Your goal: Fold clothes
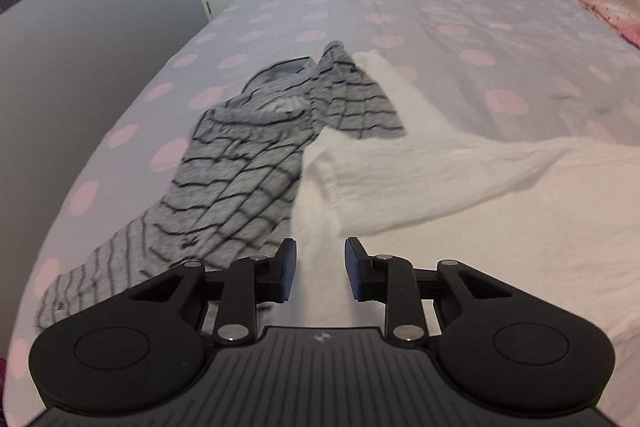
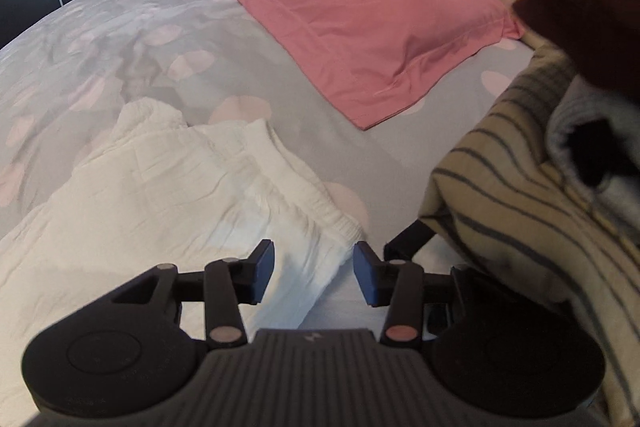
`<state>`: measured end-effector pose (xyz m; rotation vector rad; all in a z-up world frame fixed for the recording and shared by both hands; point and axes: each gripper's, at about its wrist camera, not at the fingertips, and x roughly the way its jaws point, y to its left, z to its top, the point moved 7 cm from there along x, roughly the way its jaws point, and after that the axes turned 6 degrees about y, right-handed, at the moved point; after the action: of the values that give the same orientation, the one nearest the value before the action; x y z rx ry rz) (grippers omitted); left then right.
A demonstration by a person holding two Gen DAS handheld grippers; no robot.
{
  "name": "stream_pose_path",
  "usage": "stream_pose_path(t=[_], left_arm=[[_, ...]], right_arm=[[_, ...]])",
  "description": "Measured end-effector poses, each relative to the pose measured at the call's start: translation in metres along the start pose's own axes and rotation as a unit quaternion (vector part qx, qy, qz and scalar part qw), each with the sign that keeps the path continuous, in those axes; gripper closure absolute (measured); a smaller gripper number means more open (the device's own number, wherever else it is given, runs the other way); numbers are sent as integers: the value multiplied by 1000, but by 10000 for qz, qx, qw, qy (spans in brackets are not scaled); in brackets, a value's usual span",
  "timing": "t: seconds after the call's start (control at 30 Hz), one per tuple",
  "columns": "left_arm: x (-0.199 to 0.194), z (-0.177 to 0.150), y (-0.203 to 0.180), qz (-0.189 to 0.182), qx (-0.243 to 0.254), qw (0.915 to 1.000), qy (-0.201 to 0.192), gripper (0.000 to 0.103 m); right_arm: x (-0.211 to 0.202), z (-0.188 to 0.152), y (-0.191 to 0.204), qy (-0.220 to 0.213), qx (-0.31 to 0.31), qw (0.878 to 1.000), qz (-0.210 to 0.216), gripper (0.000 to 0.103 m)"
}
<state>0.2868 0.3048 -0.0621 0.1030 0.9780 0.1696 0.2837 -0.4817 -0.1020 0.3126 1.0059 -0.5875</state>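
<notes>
Both the left tongs (image 1: 321,269) and the right tongs (image 2: 314,273) hang open and empty over the white garment (image 1: 460,187) on the bed (image 1: 400,11).

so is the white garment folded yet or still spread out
Spread out, not folded. The white garment lies loose and wrinkled across the bed, its elastic edge exposed, with a grey checked garment overlapping one side.

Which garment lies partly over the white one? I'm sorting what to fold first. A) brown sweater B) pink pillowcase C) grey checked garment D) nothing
C: in the left wrist view one end of the grey checked garment drapes over the white garment on the polka-dot bed cover.
</notes>
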Motion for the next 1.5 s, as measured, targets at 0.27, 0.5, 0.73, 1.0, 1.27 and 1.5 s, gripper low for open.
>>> stream_pose_path(t=[0.27,0.5,0.73,1.0,1.27,1.5], left_arm=[[45,9,-44,-40,345,9984,438,78],[65,35,-50,61,20,10000,66,78],[56,65,-35,368,-677,9948,-664,54],[38,55,-4,477,-957,9934,-418,53],[12,6,39,89,-1193,9925,268,52],[16,-38,55,-384,-1762,9787,983,53]], right_arm=[[-23,2,43,-452,-834,9948,375,54],[-29,-3,82,-664,-1616,9829,579,52],[-22,-10,96,-571,-1930,9774,645,50],[-29,-12,97,-626,-1974,9757,719,46],[-47,-18,101,-853,-2335,9655,777,39],[-56,-25,103,-919,-2560,9592,770,39]])
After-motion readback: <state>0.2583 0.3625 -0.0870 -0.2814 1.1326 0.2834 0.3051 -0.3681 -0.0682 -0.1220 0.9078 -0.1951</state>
